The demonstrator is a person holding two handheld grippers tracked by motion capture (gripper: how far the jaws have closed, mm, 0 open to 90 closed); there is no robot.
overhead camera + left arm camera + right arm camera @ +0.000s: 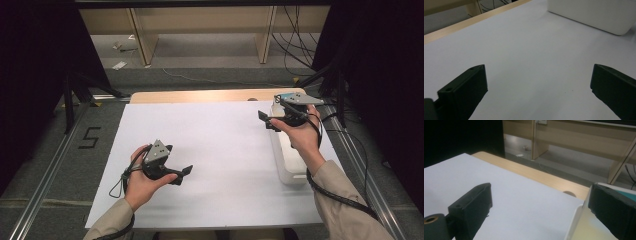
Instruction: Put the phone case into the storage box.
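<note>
A dark room surrounds the work area, with black curtains at both sides and a grey floor (200, 55) behind, where pale wooden furniture legs (142, 42) stand and loose black cables (295, 45) trail. A metal rail (47, 172) runs along the floor on the left, beside a black mark reading "5" (89, 137).

A wooden table (200, 96) carries a large white sheet (210, 165) that covers nearly the whole tabletop, leaving a bare strip of light wood along the far edge. A small round hole (569, 193) shows in that strip in the right gripper view.

Along the right edge of the tabletop stands a long white plastic bin (287, 165), translucent, with rounded corners and plain sides; no label can be read on it. In the left gripper view the bin (596, 15) lies well ahead, near the sheet's far right.

The person's right hand (302, 135) holds the right gripper (265, 120) over the bin's far end, near the far right corner of the tabletop; its jaws stand wide apart with nothing between them, one over the sheet and one above the bin's rim (576, 220). The left hand (142, 182) holds the left gripper (186, 172) low over the sheet toward the near left of the tabletop, well apart from the bin, its jaws likewise spread wide and empty.
</note>
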